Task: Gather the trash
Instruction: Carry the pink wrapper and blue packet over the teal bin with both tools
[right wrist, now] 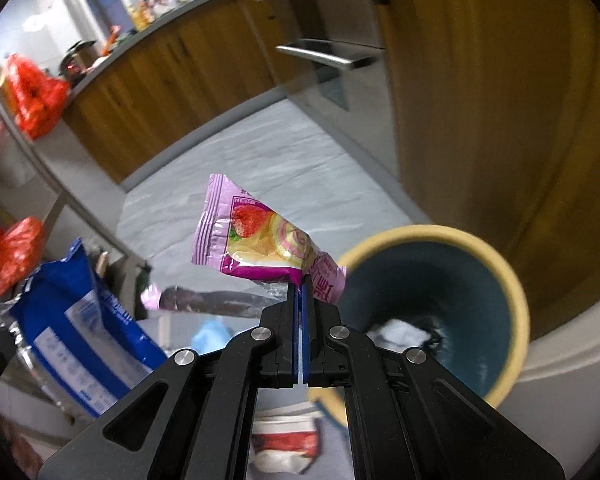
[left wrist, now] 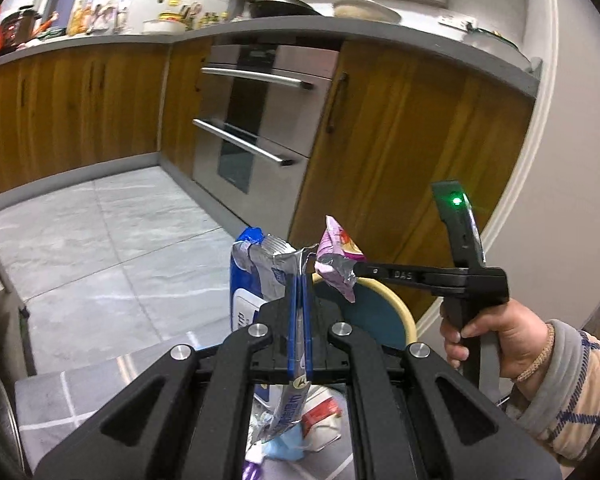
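A: What has the left gripper (left wrist: 300,280) got?

B: Its jaws are pinched narrow on a blue and silver snack bag (left wrist: 260,264), held up above the litter on the near surface.

A: And the right gripper (right wrist: 301,292)?

B: Clamped tight on a pink strawberry wrapper (right wrist: 256,236), raised just left of the round bin (right wrist: 512,280). The bin has a cream rim and a teal inside, with white crumpled paper (right wrist: 400,330) at the bottom.

A: Anything left lying about?

B: A red and white wrapper (right wrist: 288,440) lies near, below the right gripper.
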`<state>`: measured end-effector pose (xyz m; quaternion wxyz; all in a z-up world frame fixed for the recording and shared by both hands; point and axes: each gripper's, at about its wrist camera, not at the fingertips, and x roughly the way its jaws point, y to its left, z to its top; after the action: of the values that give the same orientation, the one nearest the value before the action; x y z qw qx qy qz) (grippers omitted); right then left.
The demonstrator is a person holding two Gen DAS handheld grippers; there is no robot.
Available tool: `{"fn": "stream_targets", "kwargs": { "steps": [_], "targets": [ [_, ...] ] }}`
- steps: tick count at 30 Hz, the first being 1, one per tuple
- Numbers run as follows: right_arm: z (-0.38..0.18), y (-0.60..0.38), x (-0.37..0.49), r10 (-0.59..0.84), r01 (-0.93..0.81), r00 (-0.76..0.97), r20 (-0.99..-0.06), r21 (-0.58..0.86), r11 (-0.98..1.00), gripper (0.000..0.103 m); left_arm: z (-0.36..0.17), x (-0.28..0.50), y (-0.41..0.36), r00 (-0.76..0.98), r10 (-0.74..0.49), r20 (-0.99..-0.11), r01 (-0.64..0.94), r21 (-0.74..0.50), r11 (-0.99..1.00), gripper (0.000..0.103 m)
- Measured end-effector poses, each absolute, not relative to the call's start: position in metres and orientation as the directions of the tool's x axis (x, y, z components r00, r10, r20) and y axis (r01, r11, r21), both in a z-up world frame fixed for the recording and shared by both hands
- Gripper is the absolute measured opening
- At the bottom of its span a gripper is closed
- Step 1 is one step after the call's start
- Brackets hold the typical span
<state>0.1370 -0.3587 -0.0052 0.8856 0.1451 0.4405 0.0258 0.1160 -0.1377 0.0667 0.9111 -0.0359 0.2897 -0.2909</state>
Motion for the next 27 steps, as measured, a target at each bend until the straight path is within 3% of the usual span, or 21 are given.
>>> {"fn": "stream_targets", "kwargs": {
  "steps": [7, 27],
  "targets": [
    [-0.015, -0.387, 0.137, 0.079, 0.155, 0.601, -0.795, 0.213, 0.965, 0.002, 0.059, 0.131, -0.186, 0.617, -0.591, -0.519, 0.563, -0.233, 0.793, 0.002],
    [-0.059, -0.414, 0.153, -0.003, 0.276, 0.505, -0.863, 0.158, 0.948, 0.002, 0.019, 0.188, -0.286, 0.514, -0.620, -0.593, 0.581, -0.290, 0.760, 0.002]
  ]
}}
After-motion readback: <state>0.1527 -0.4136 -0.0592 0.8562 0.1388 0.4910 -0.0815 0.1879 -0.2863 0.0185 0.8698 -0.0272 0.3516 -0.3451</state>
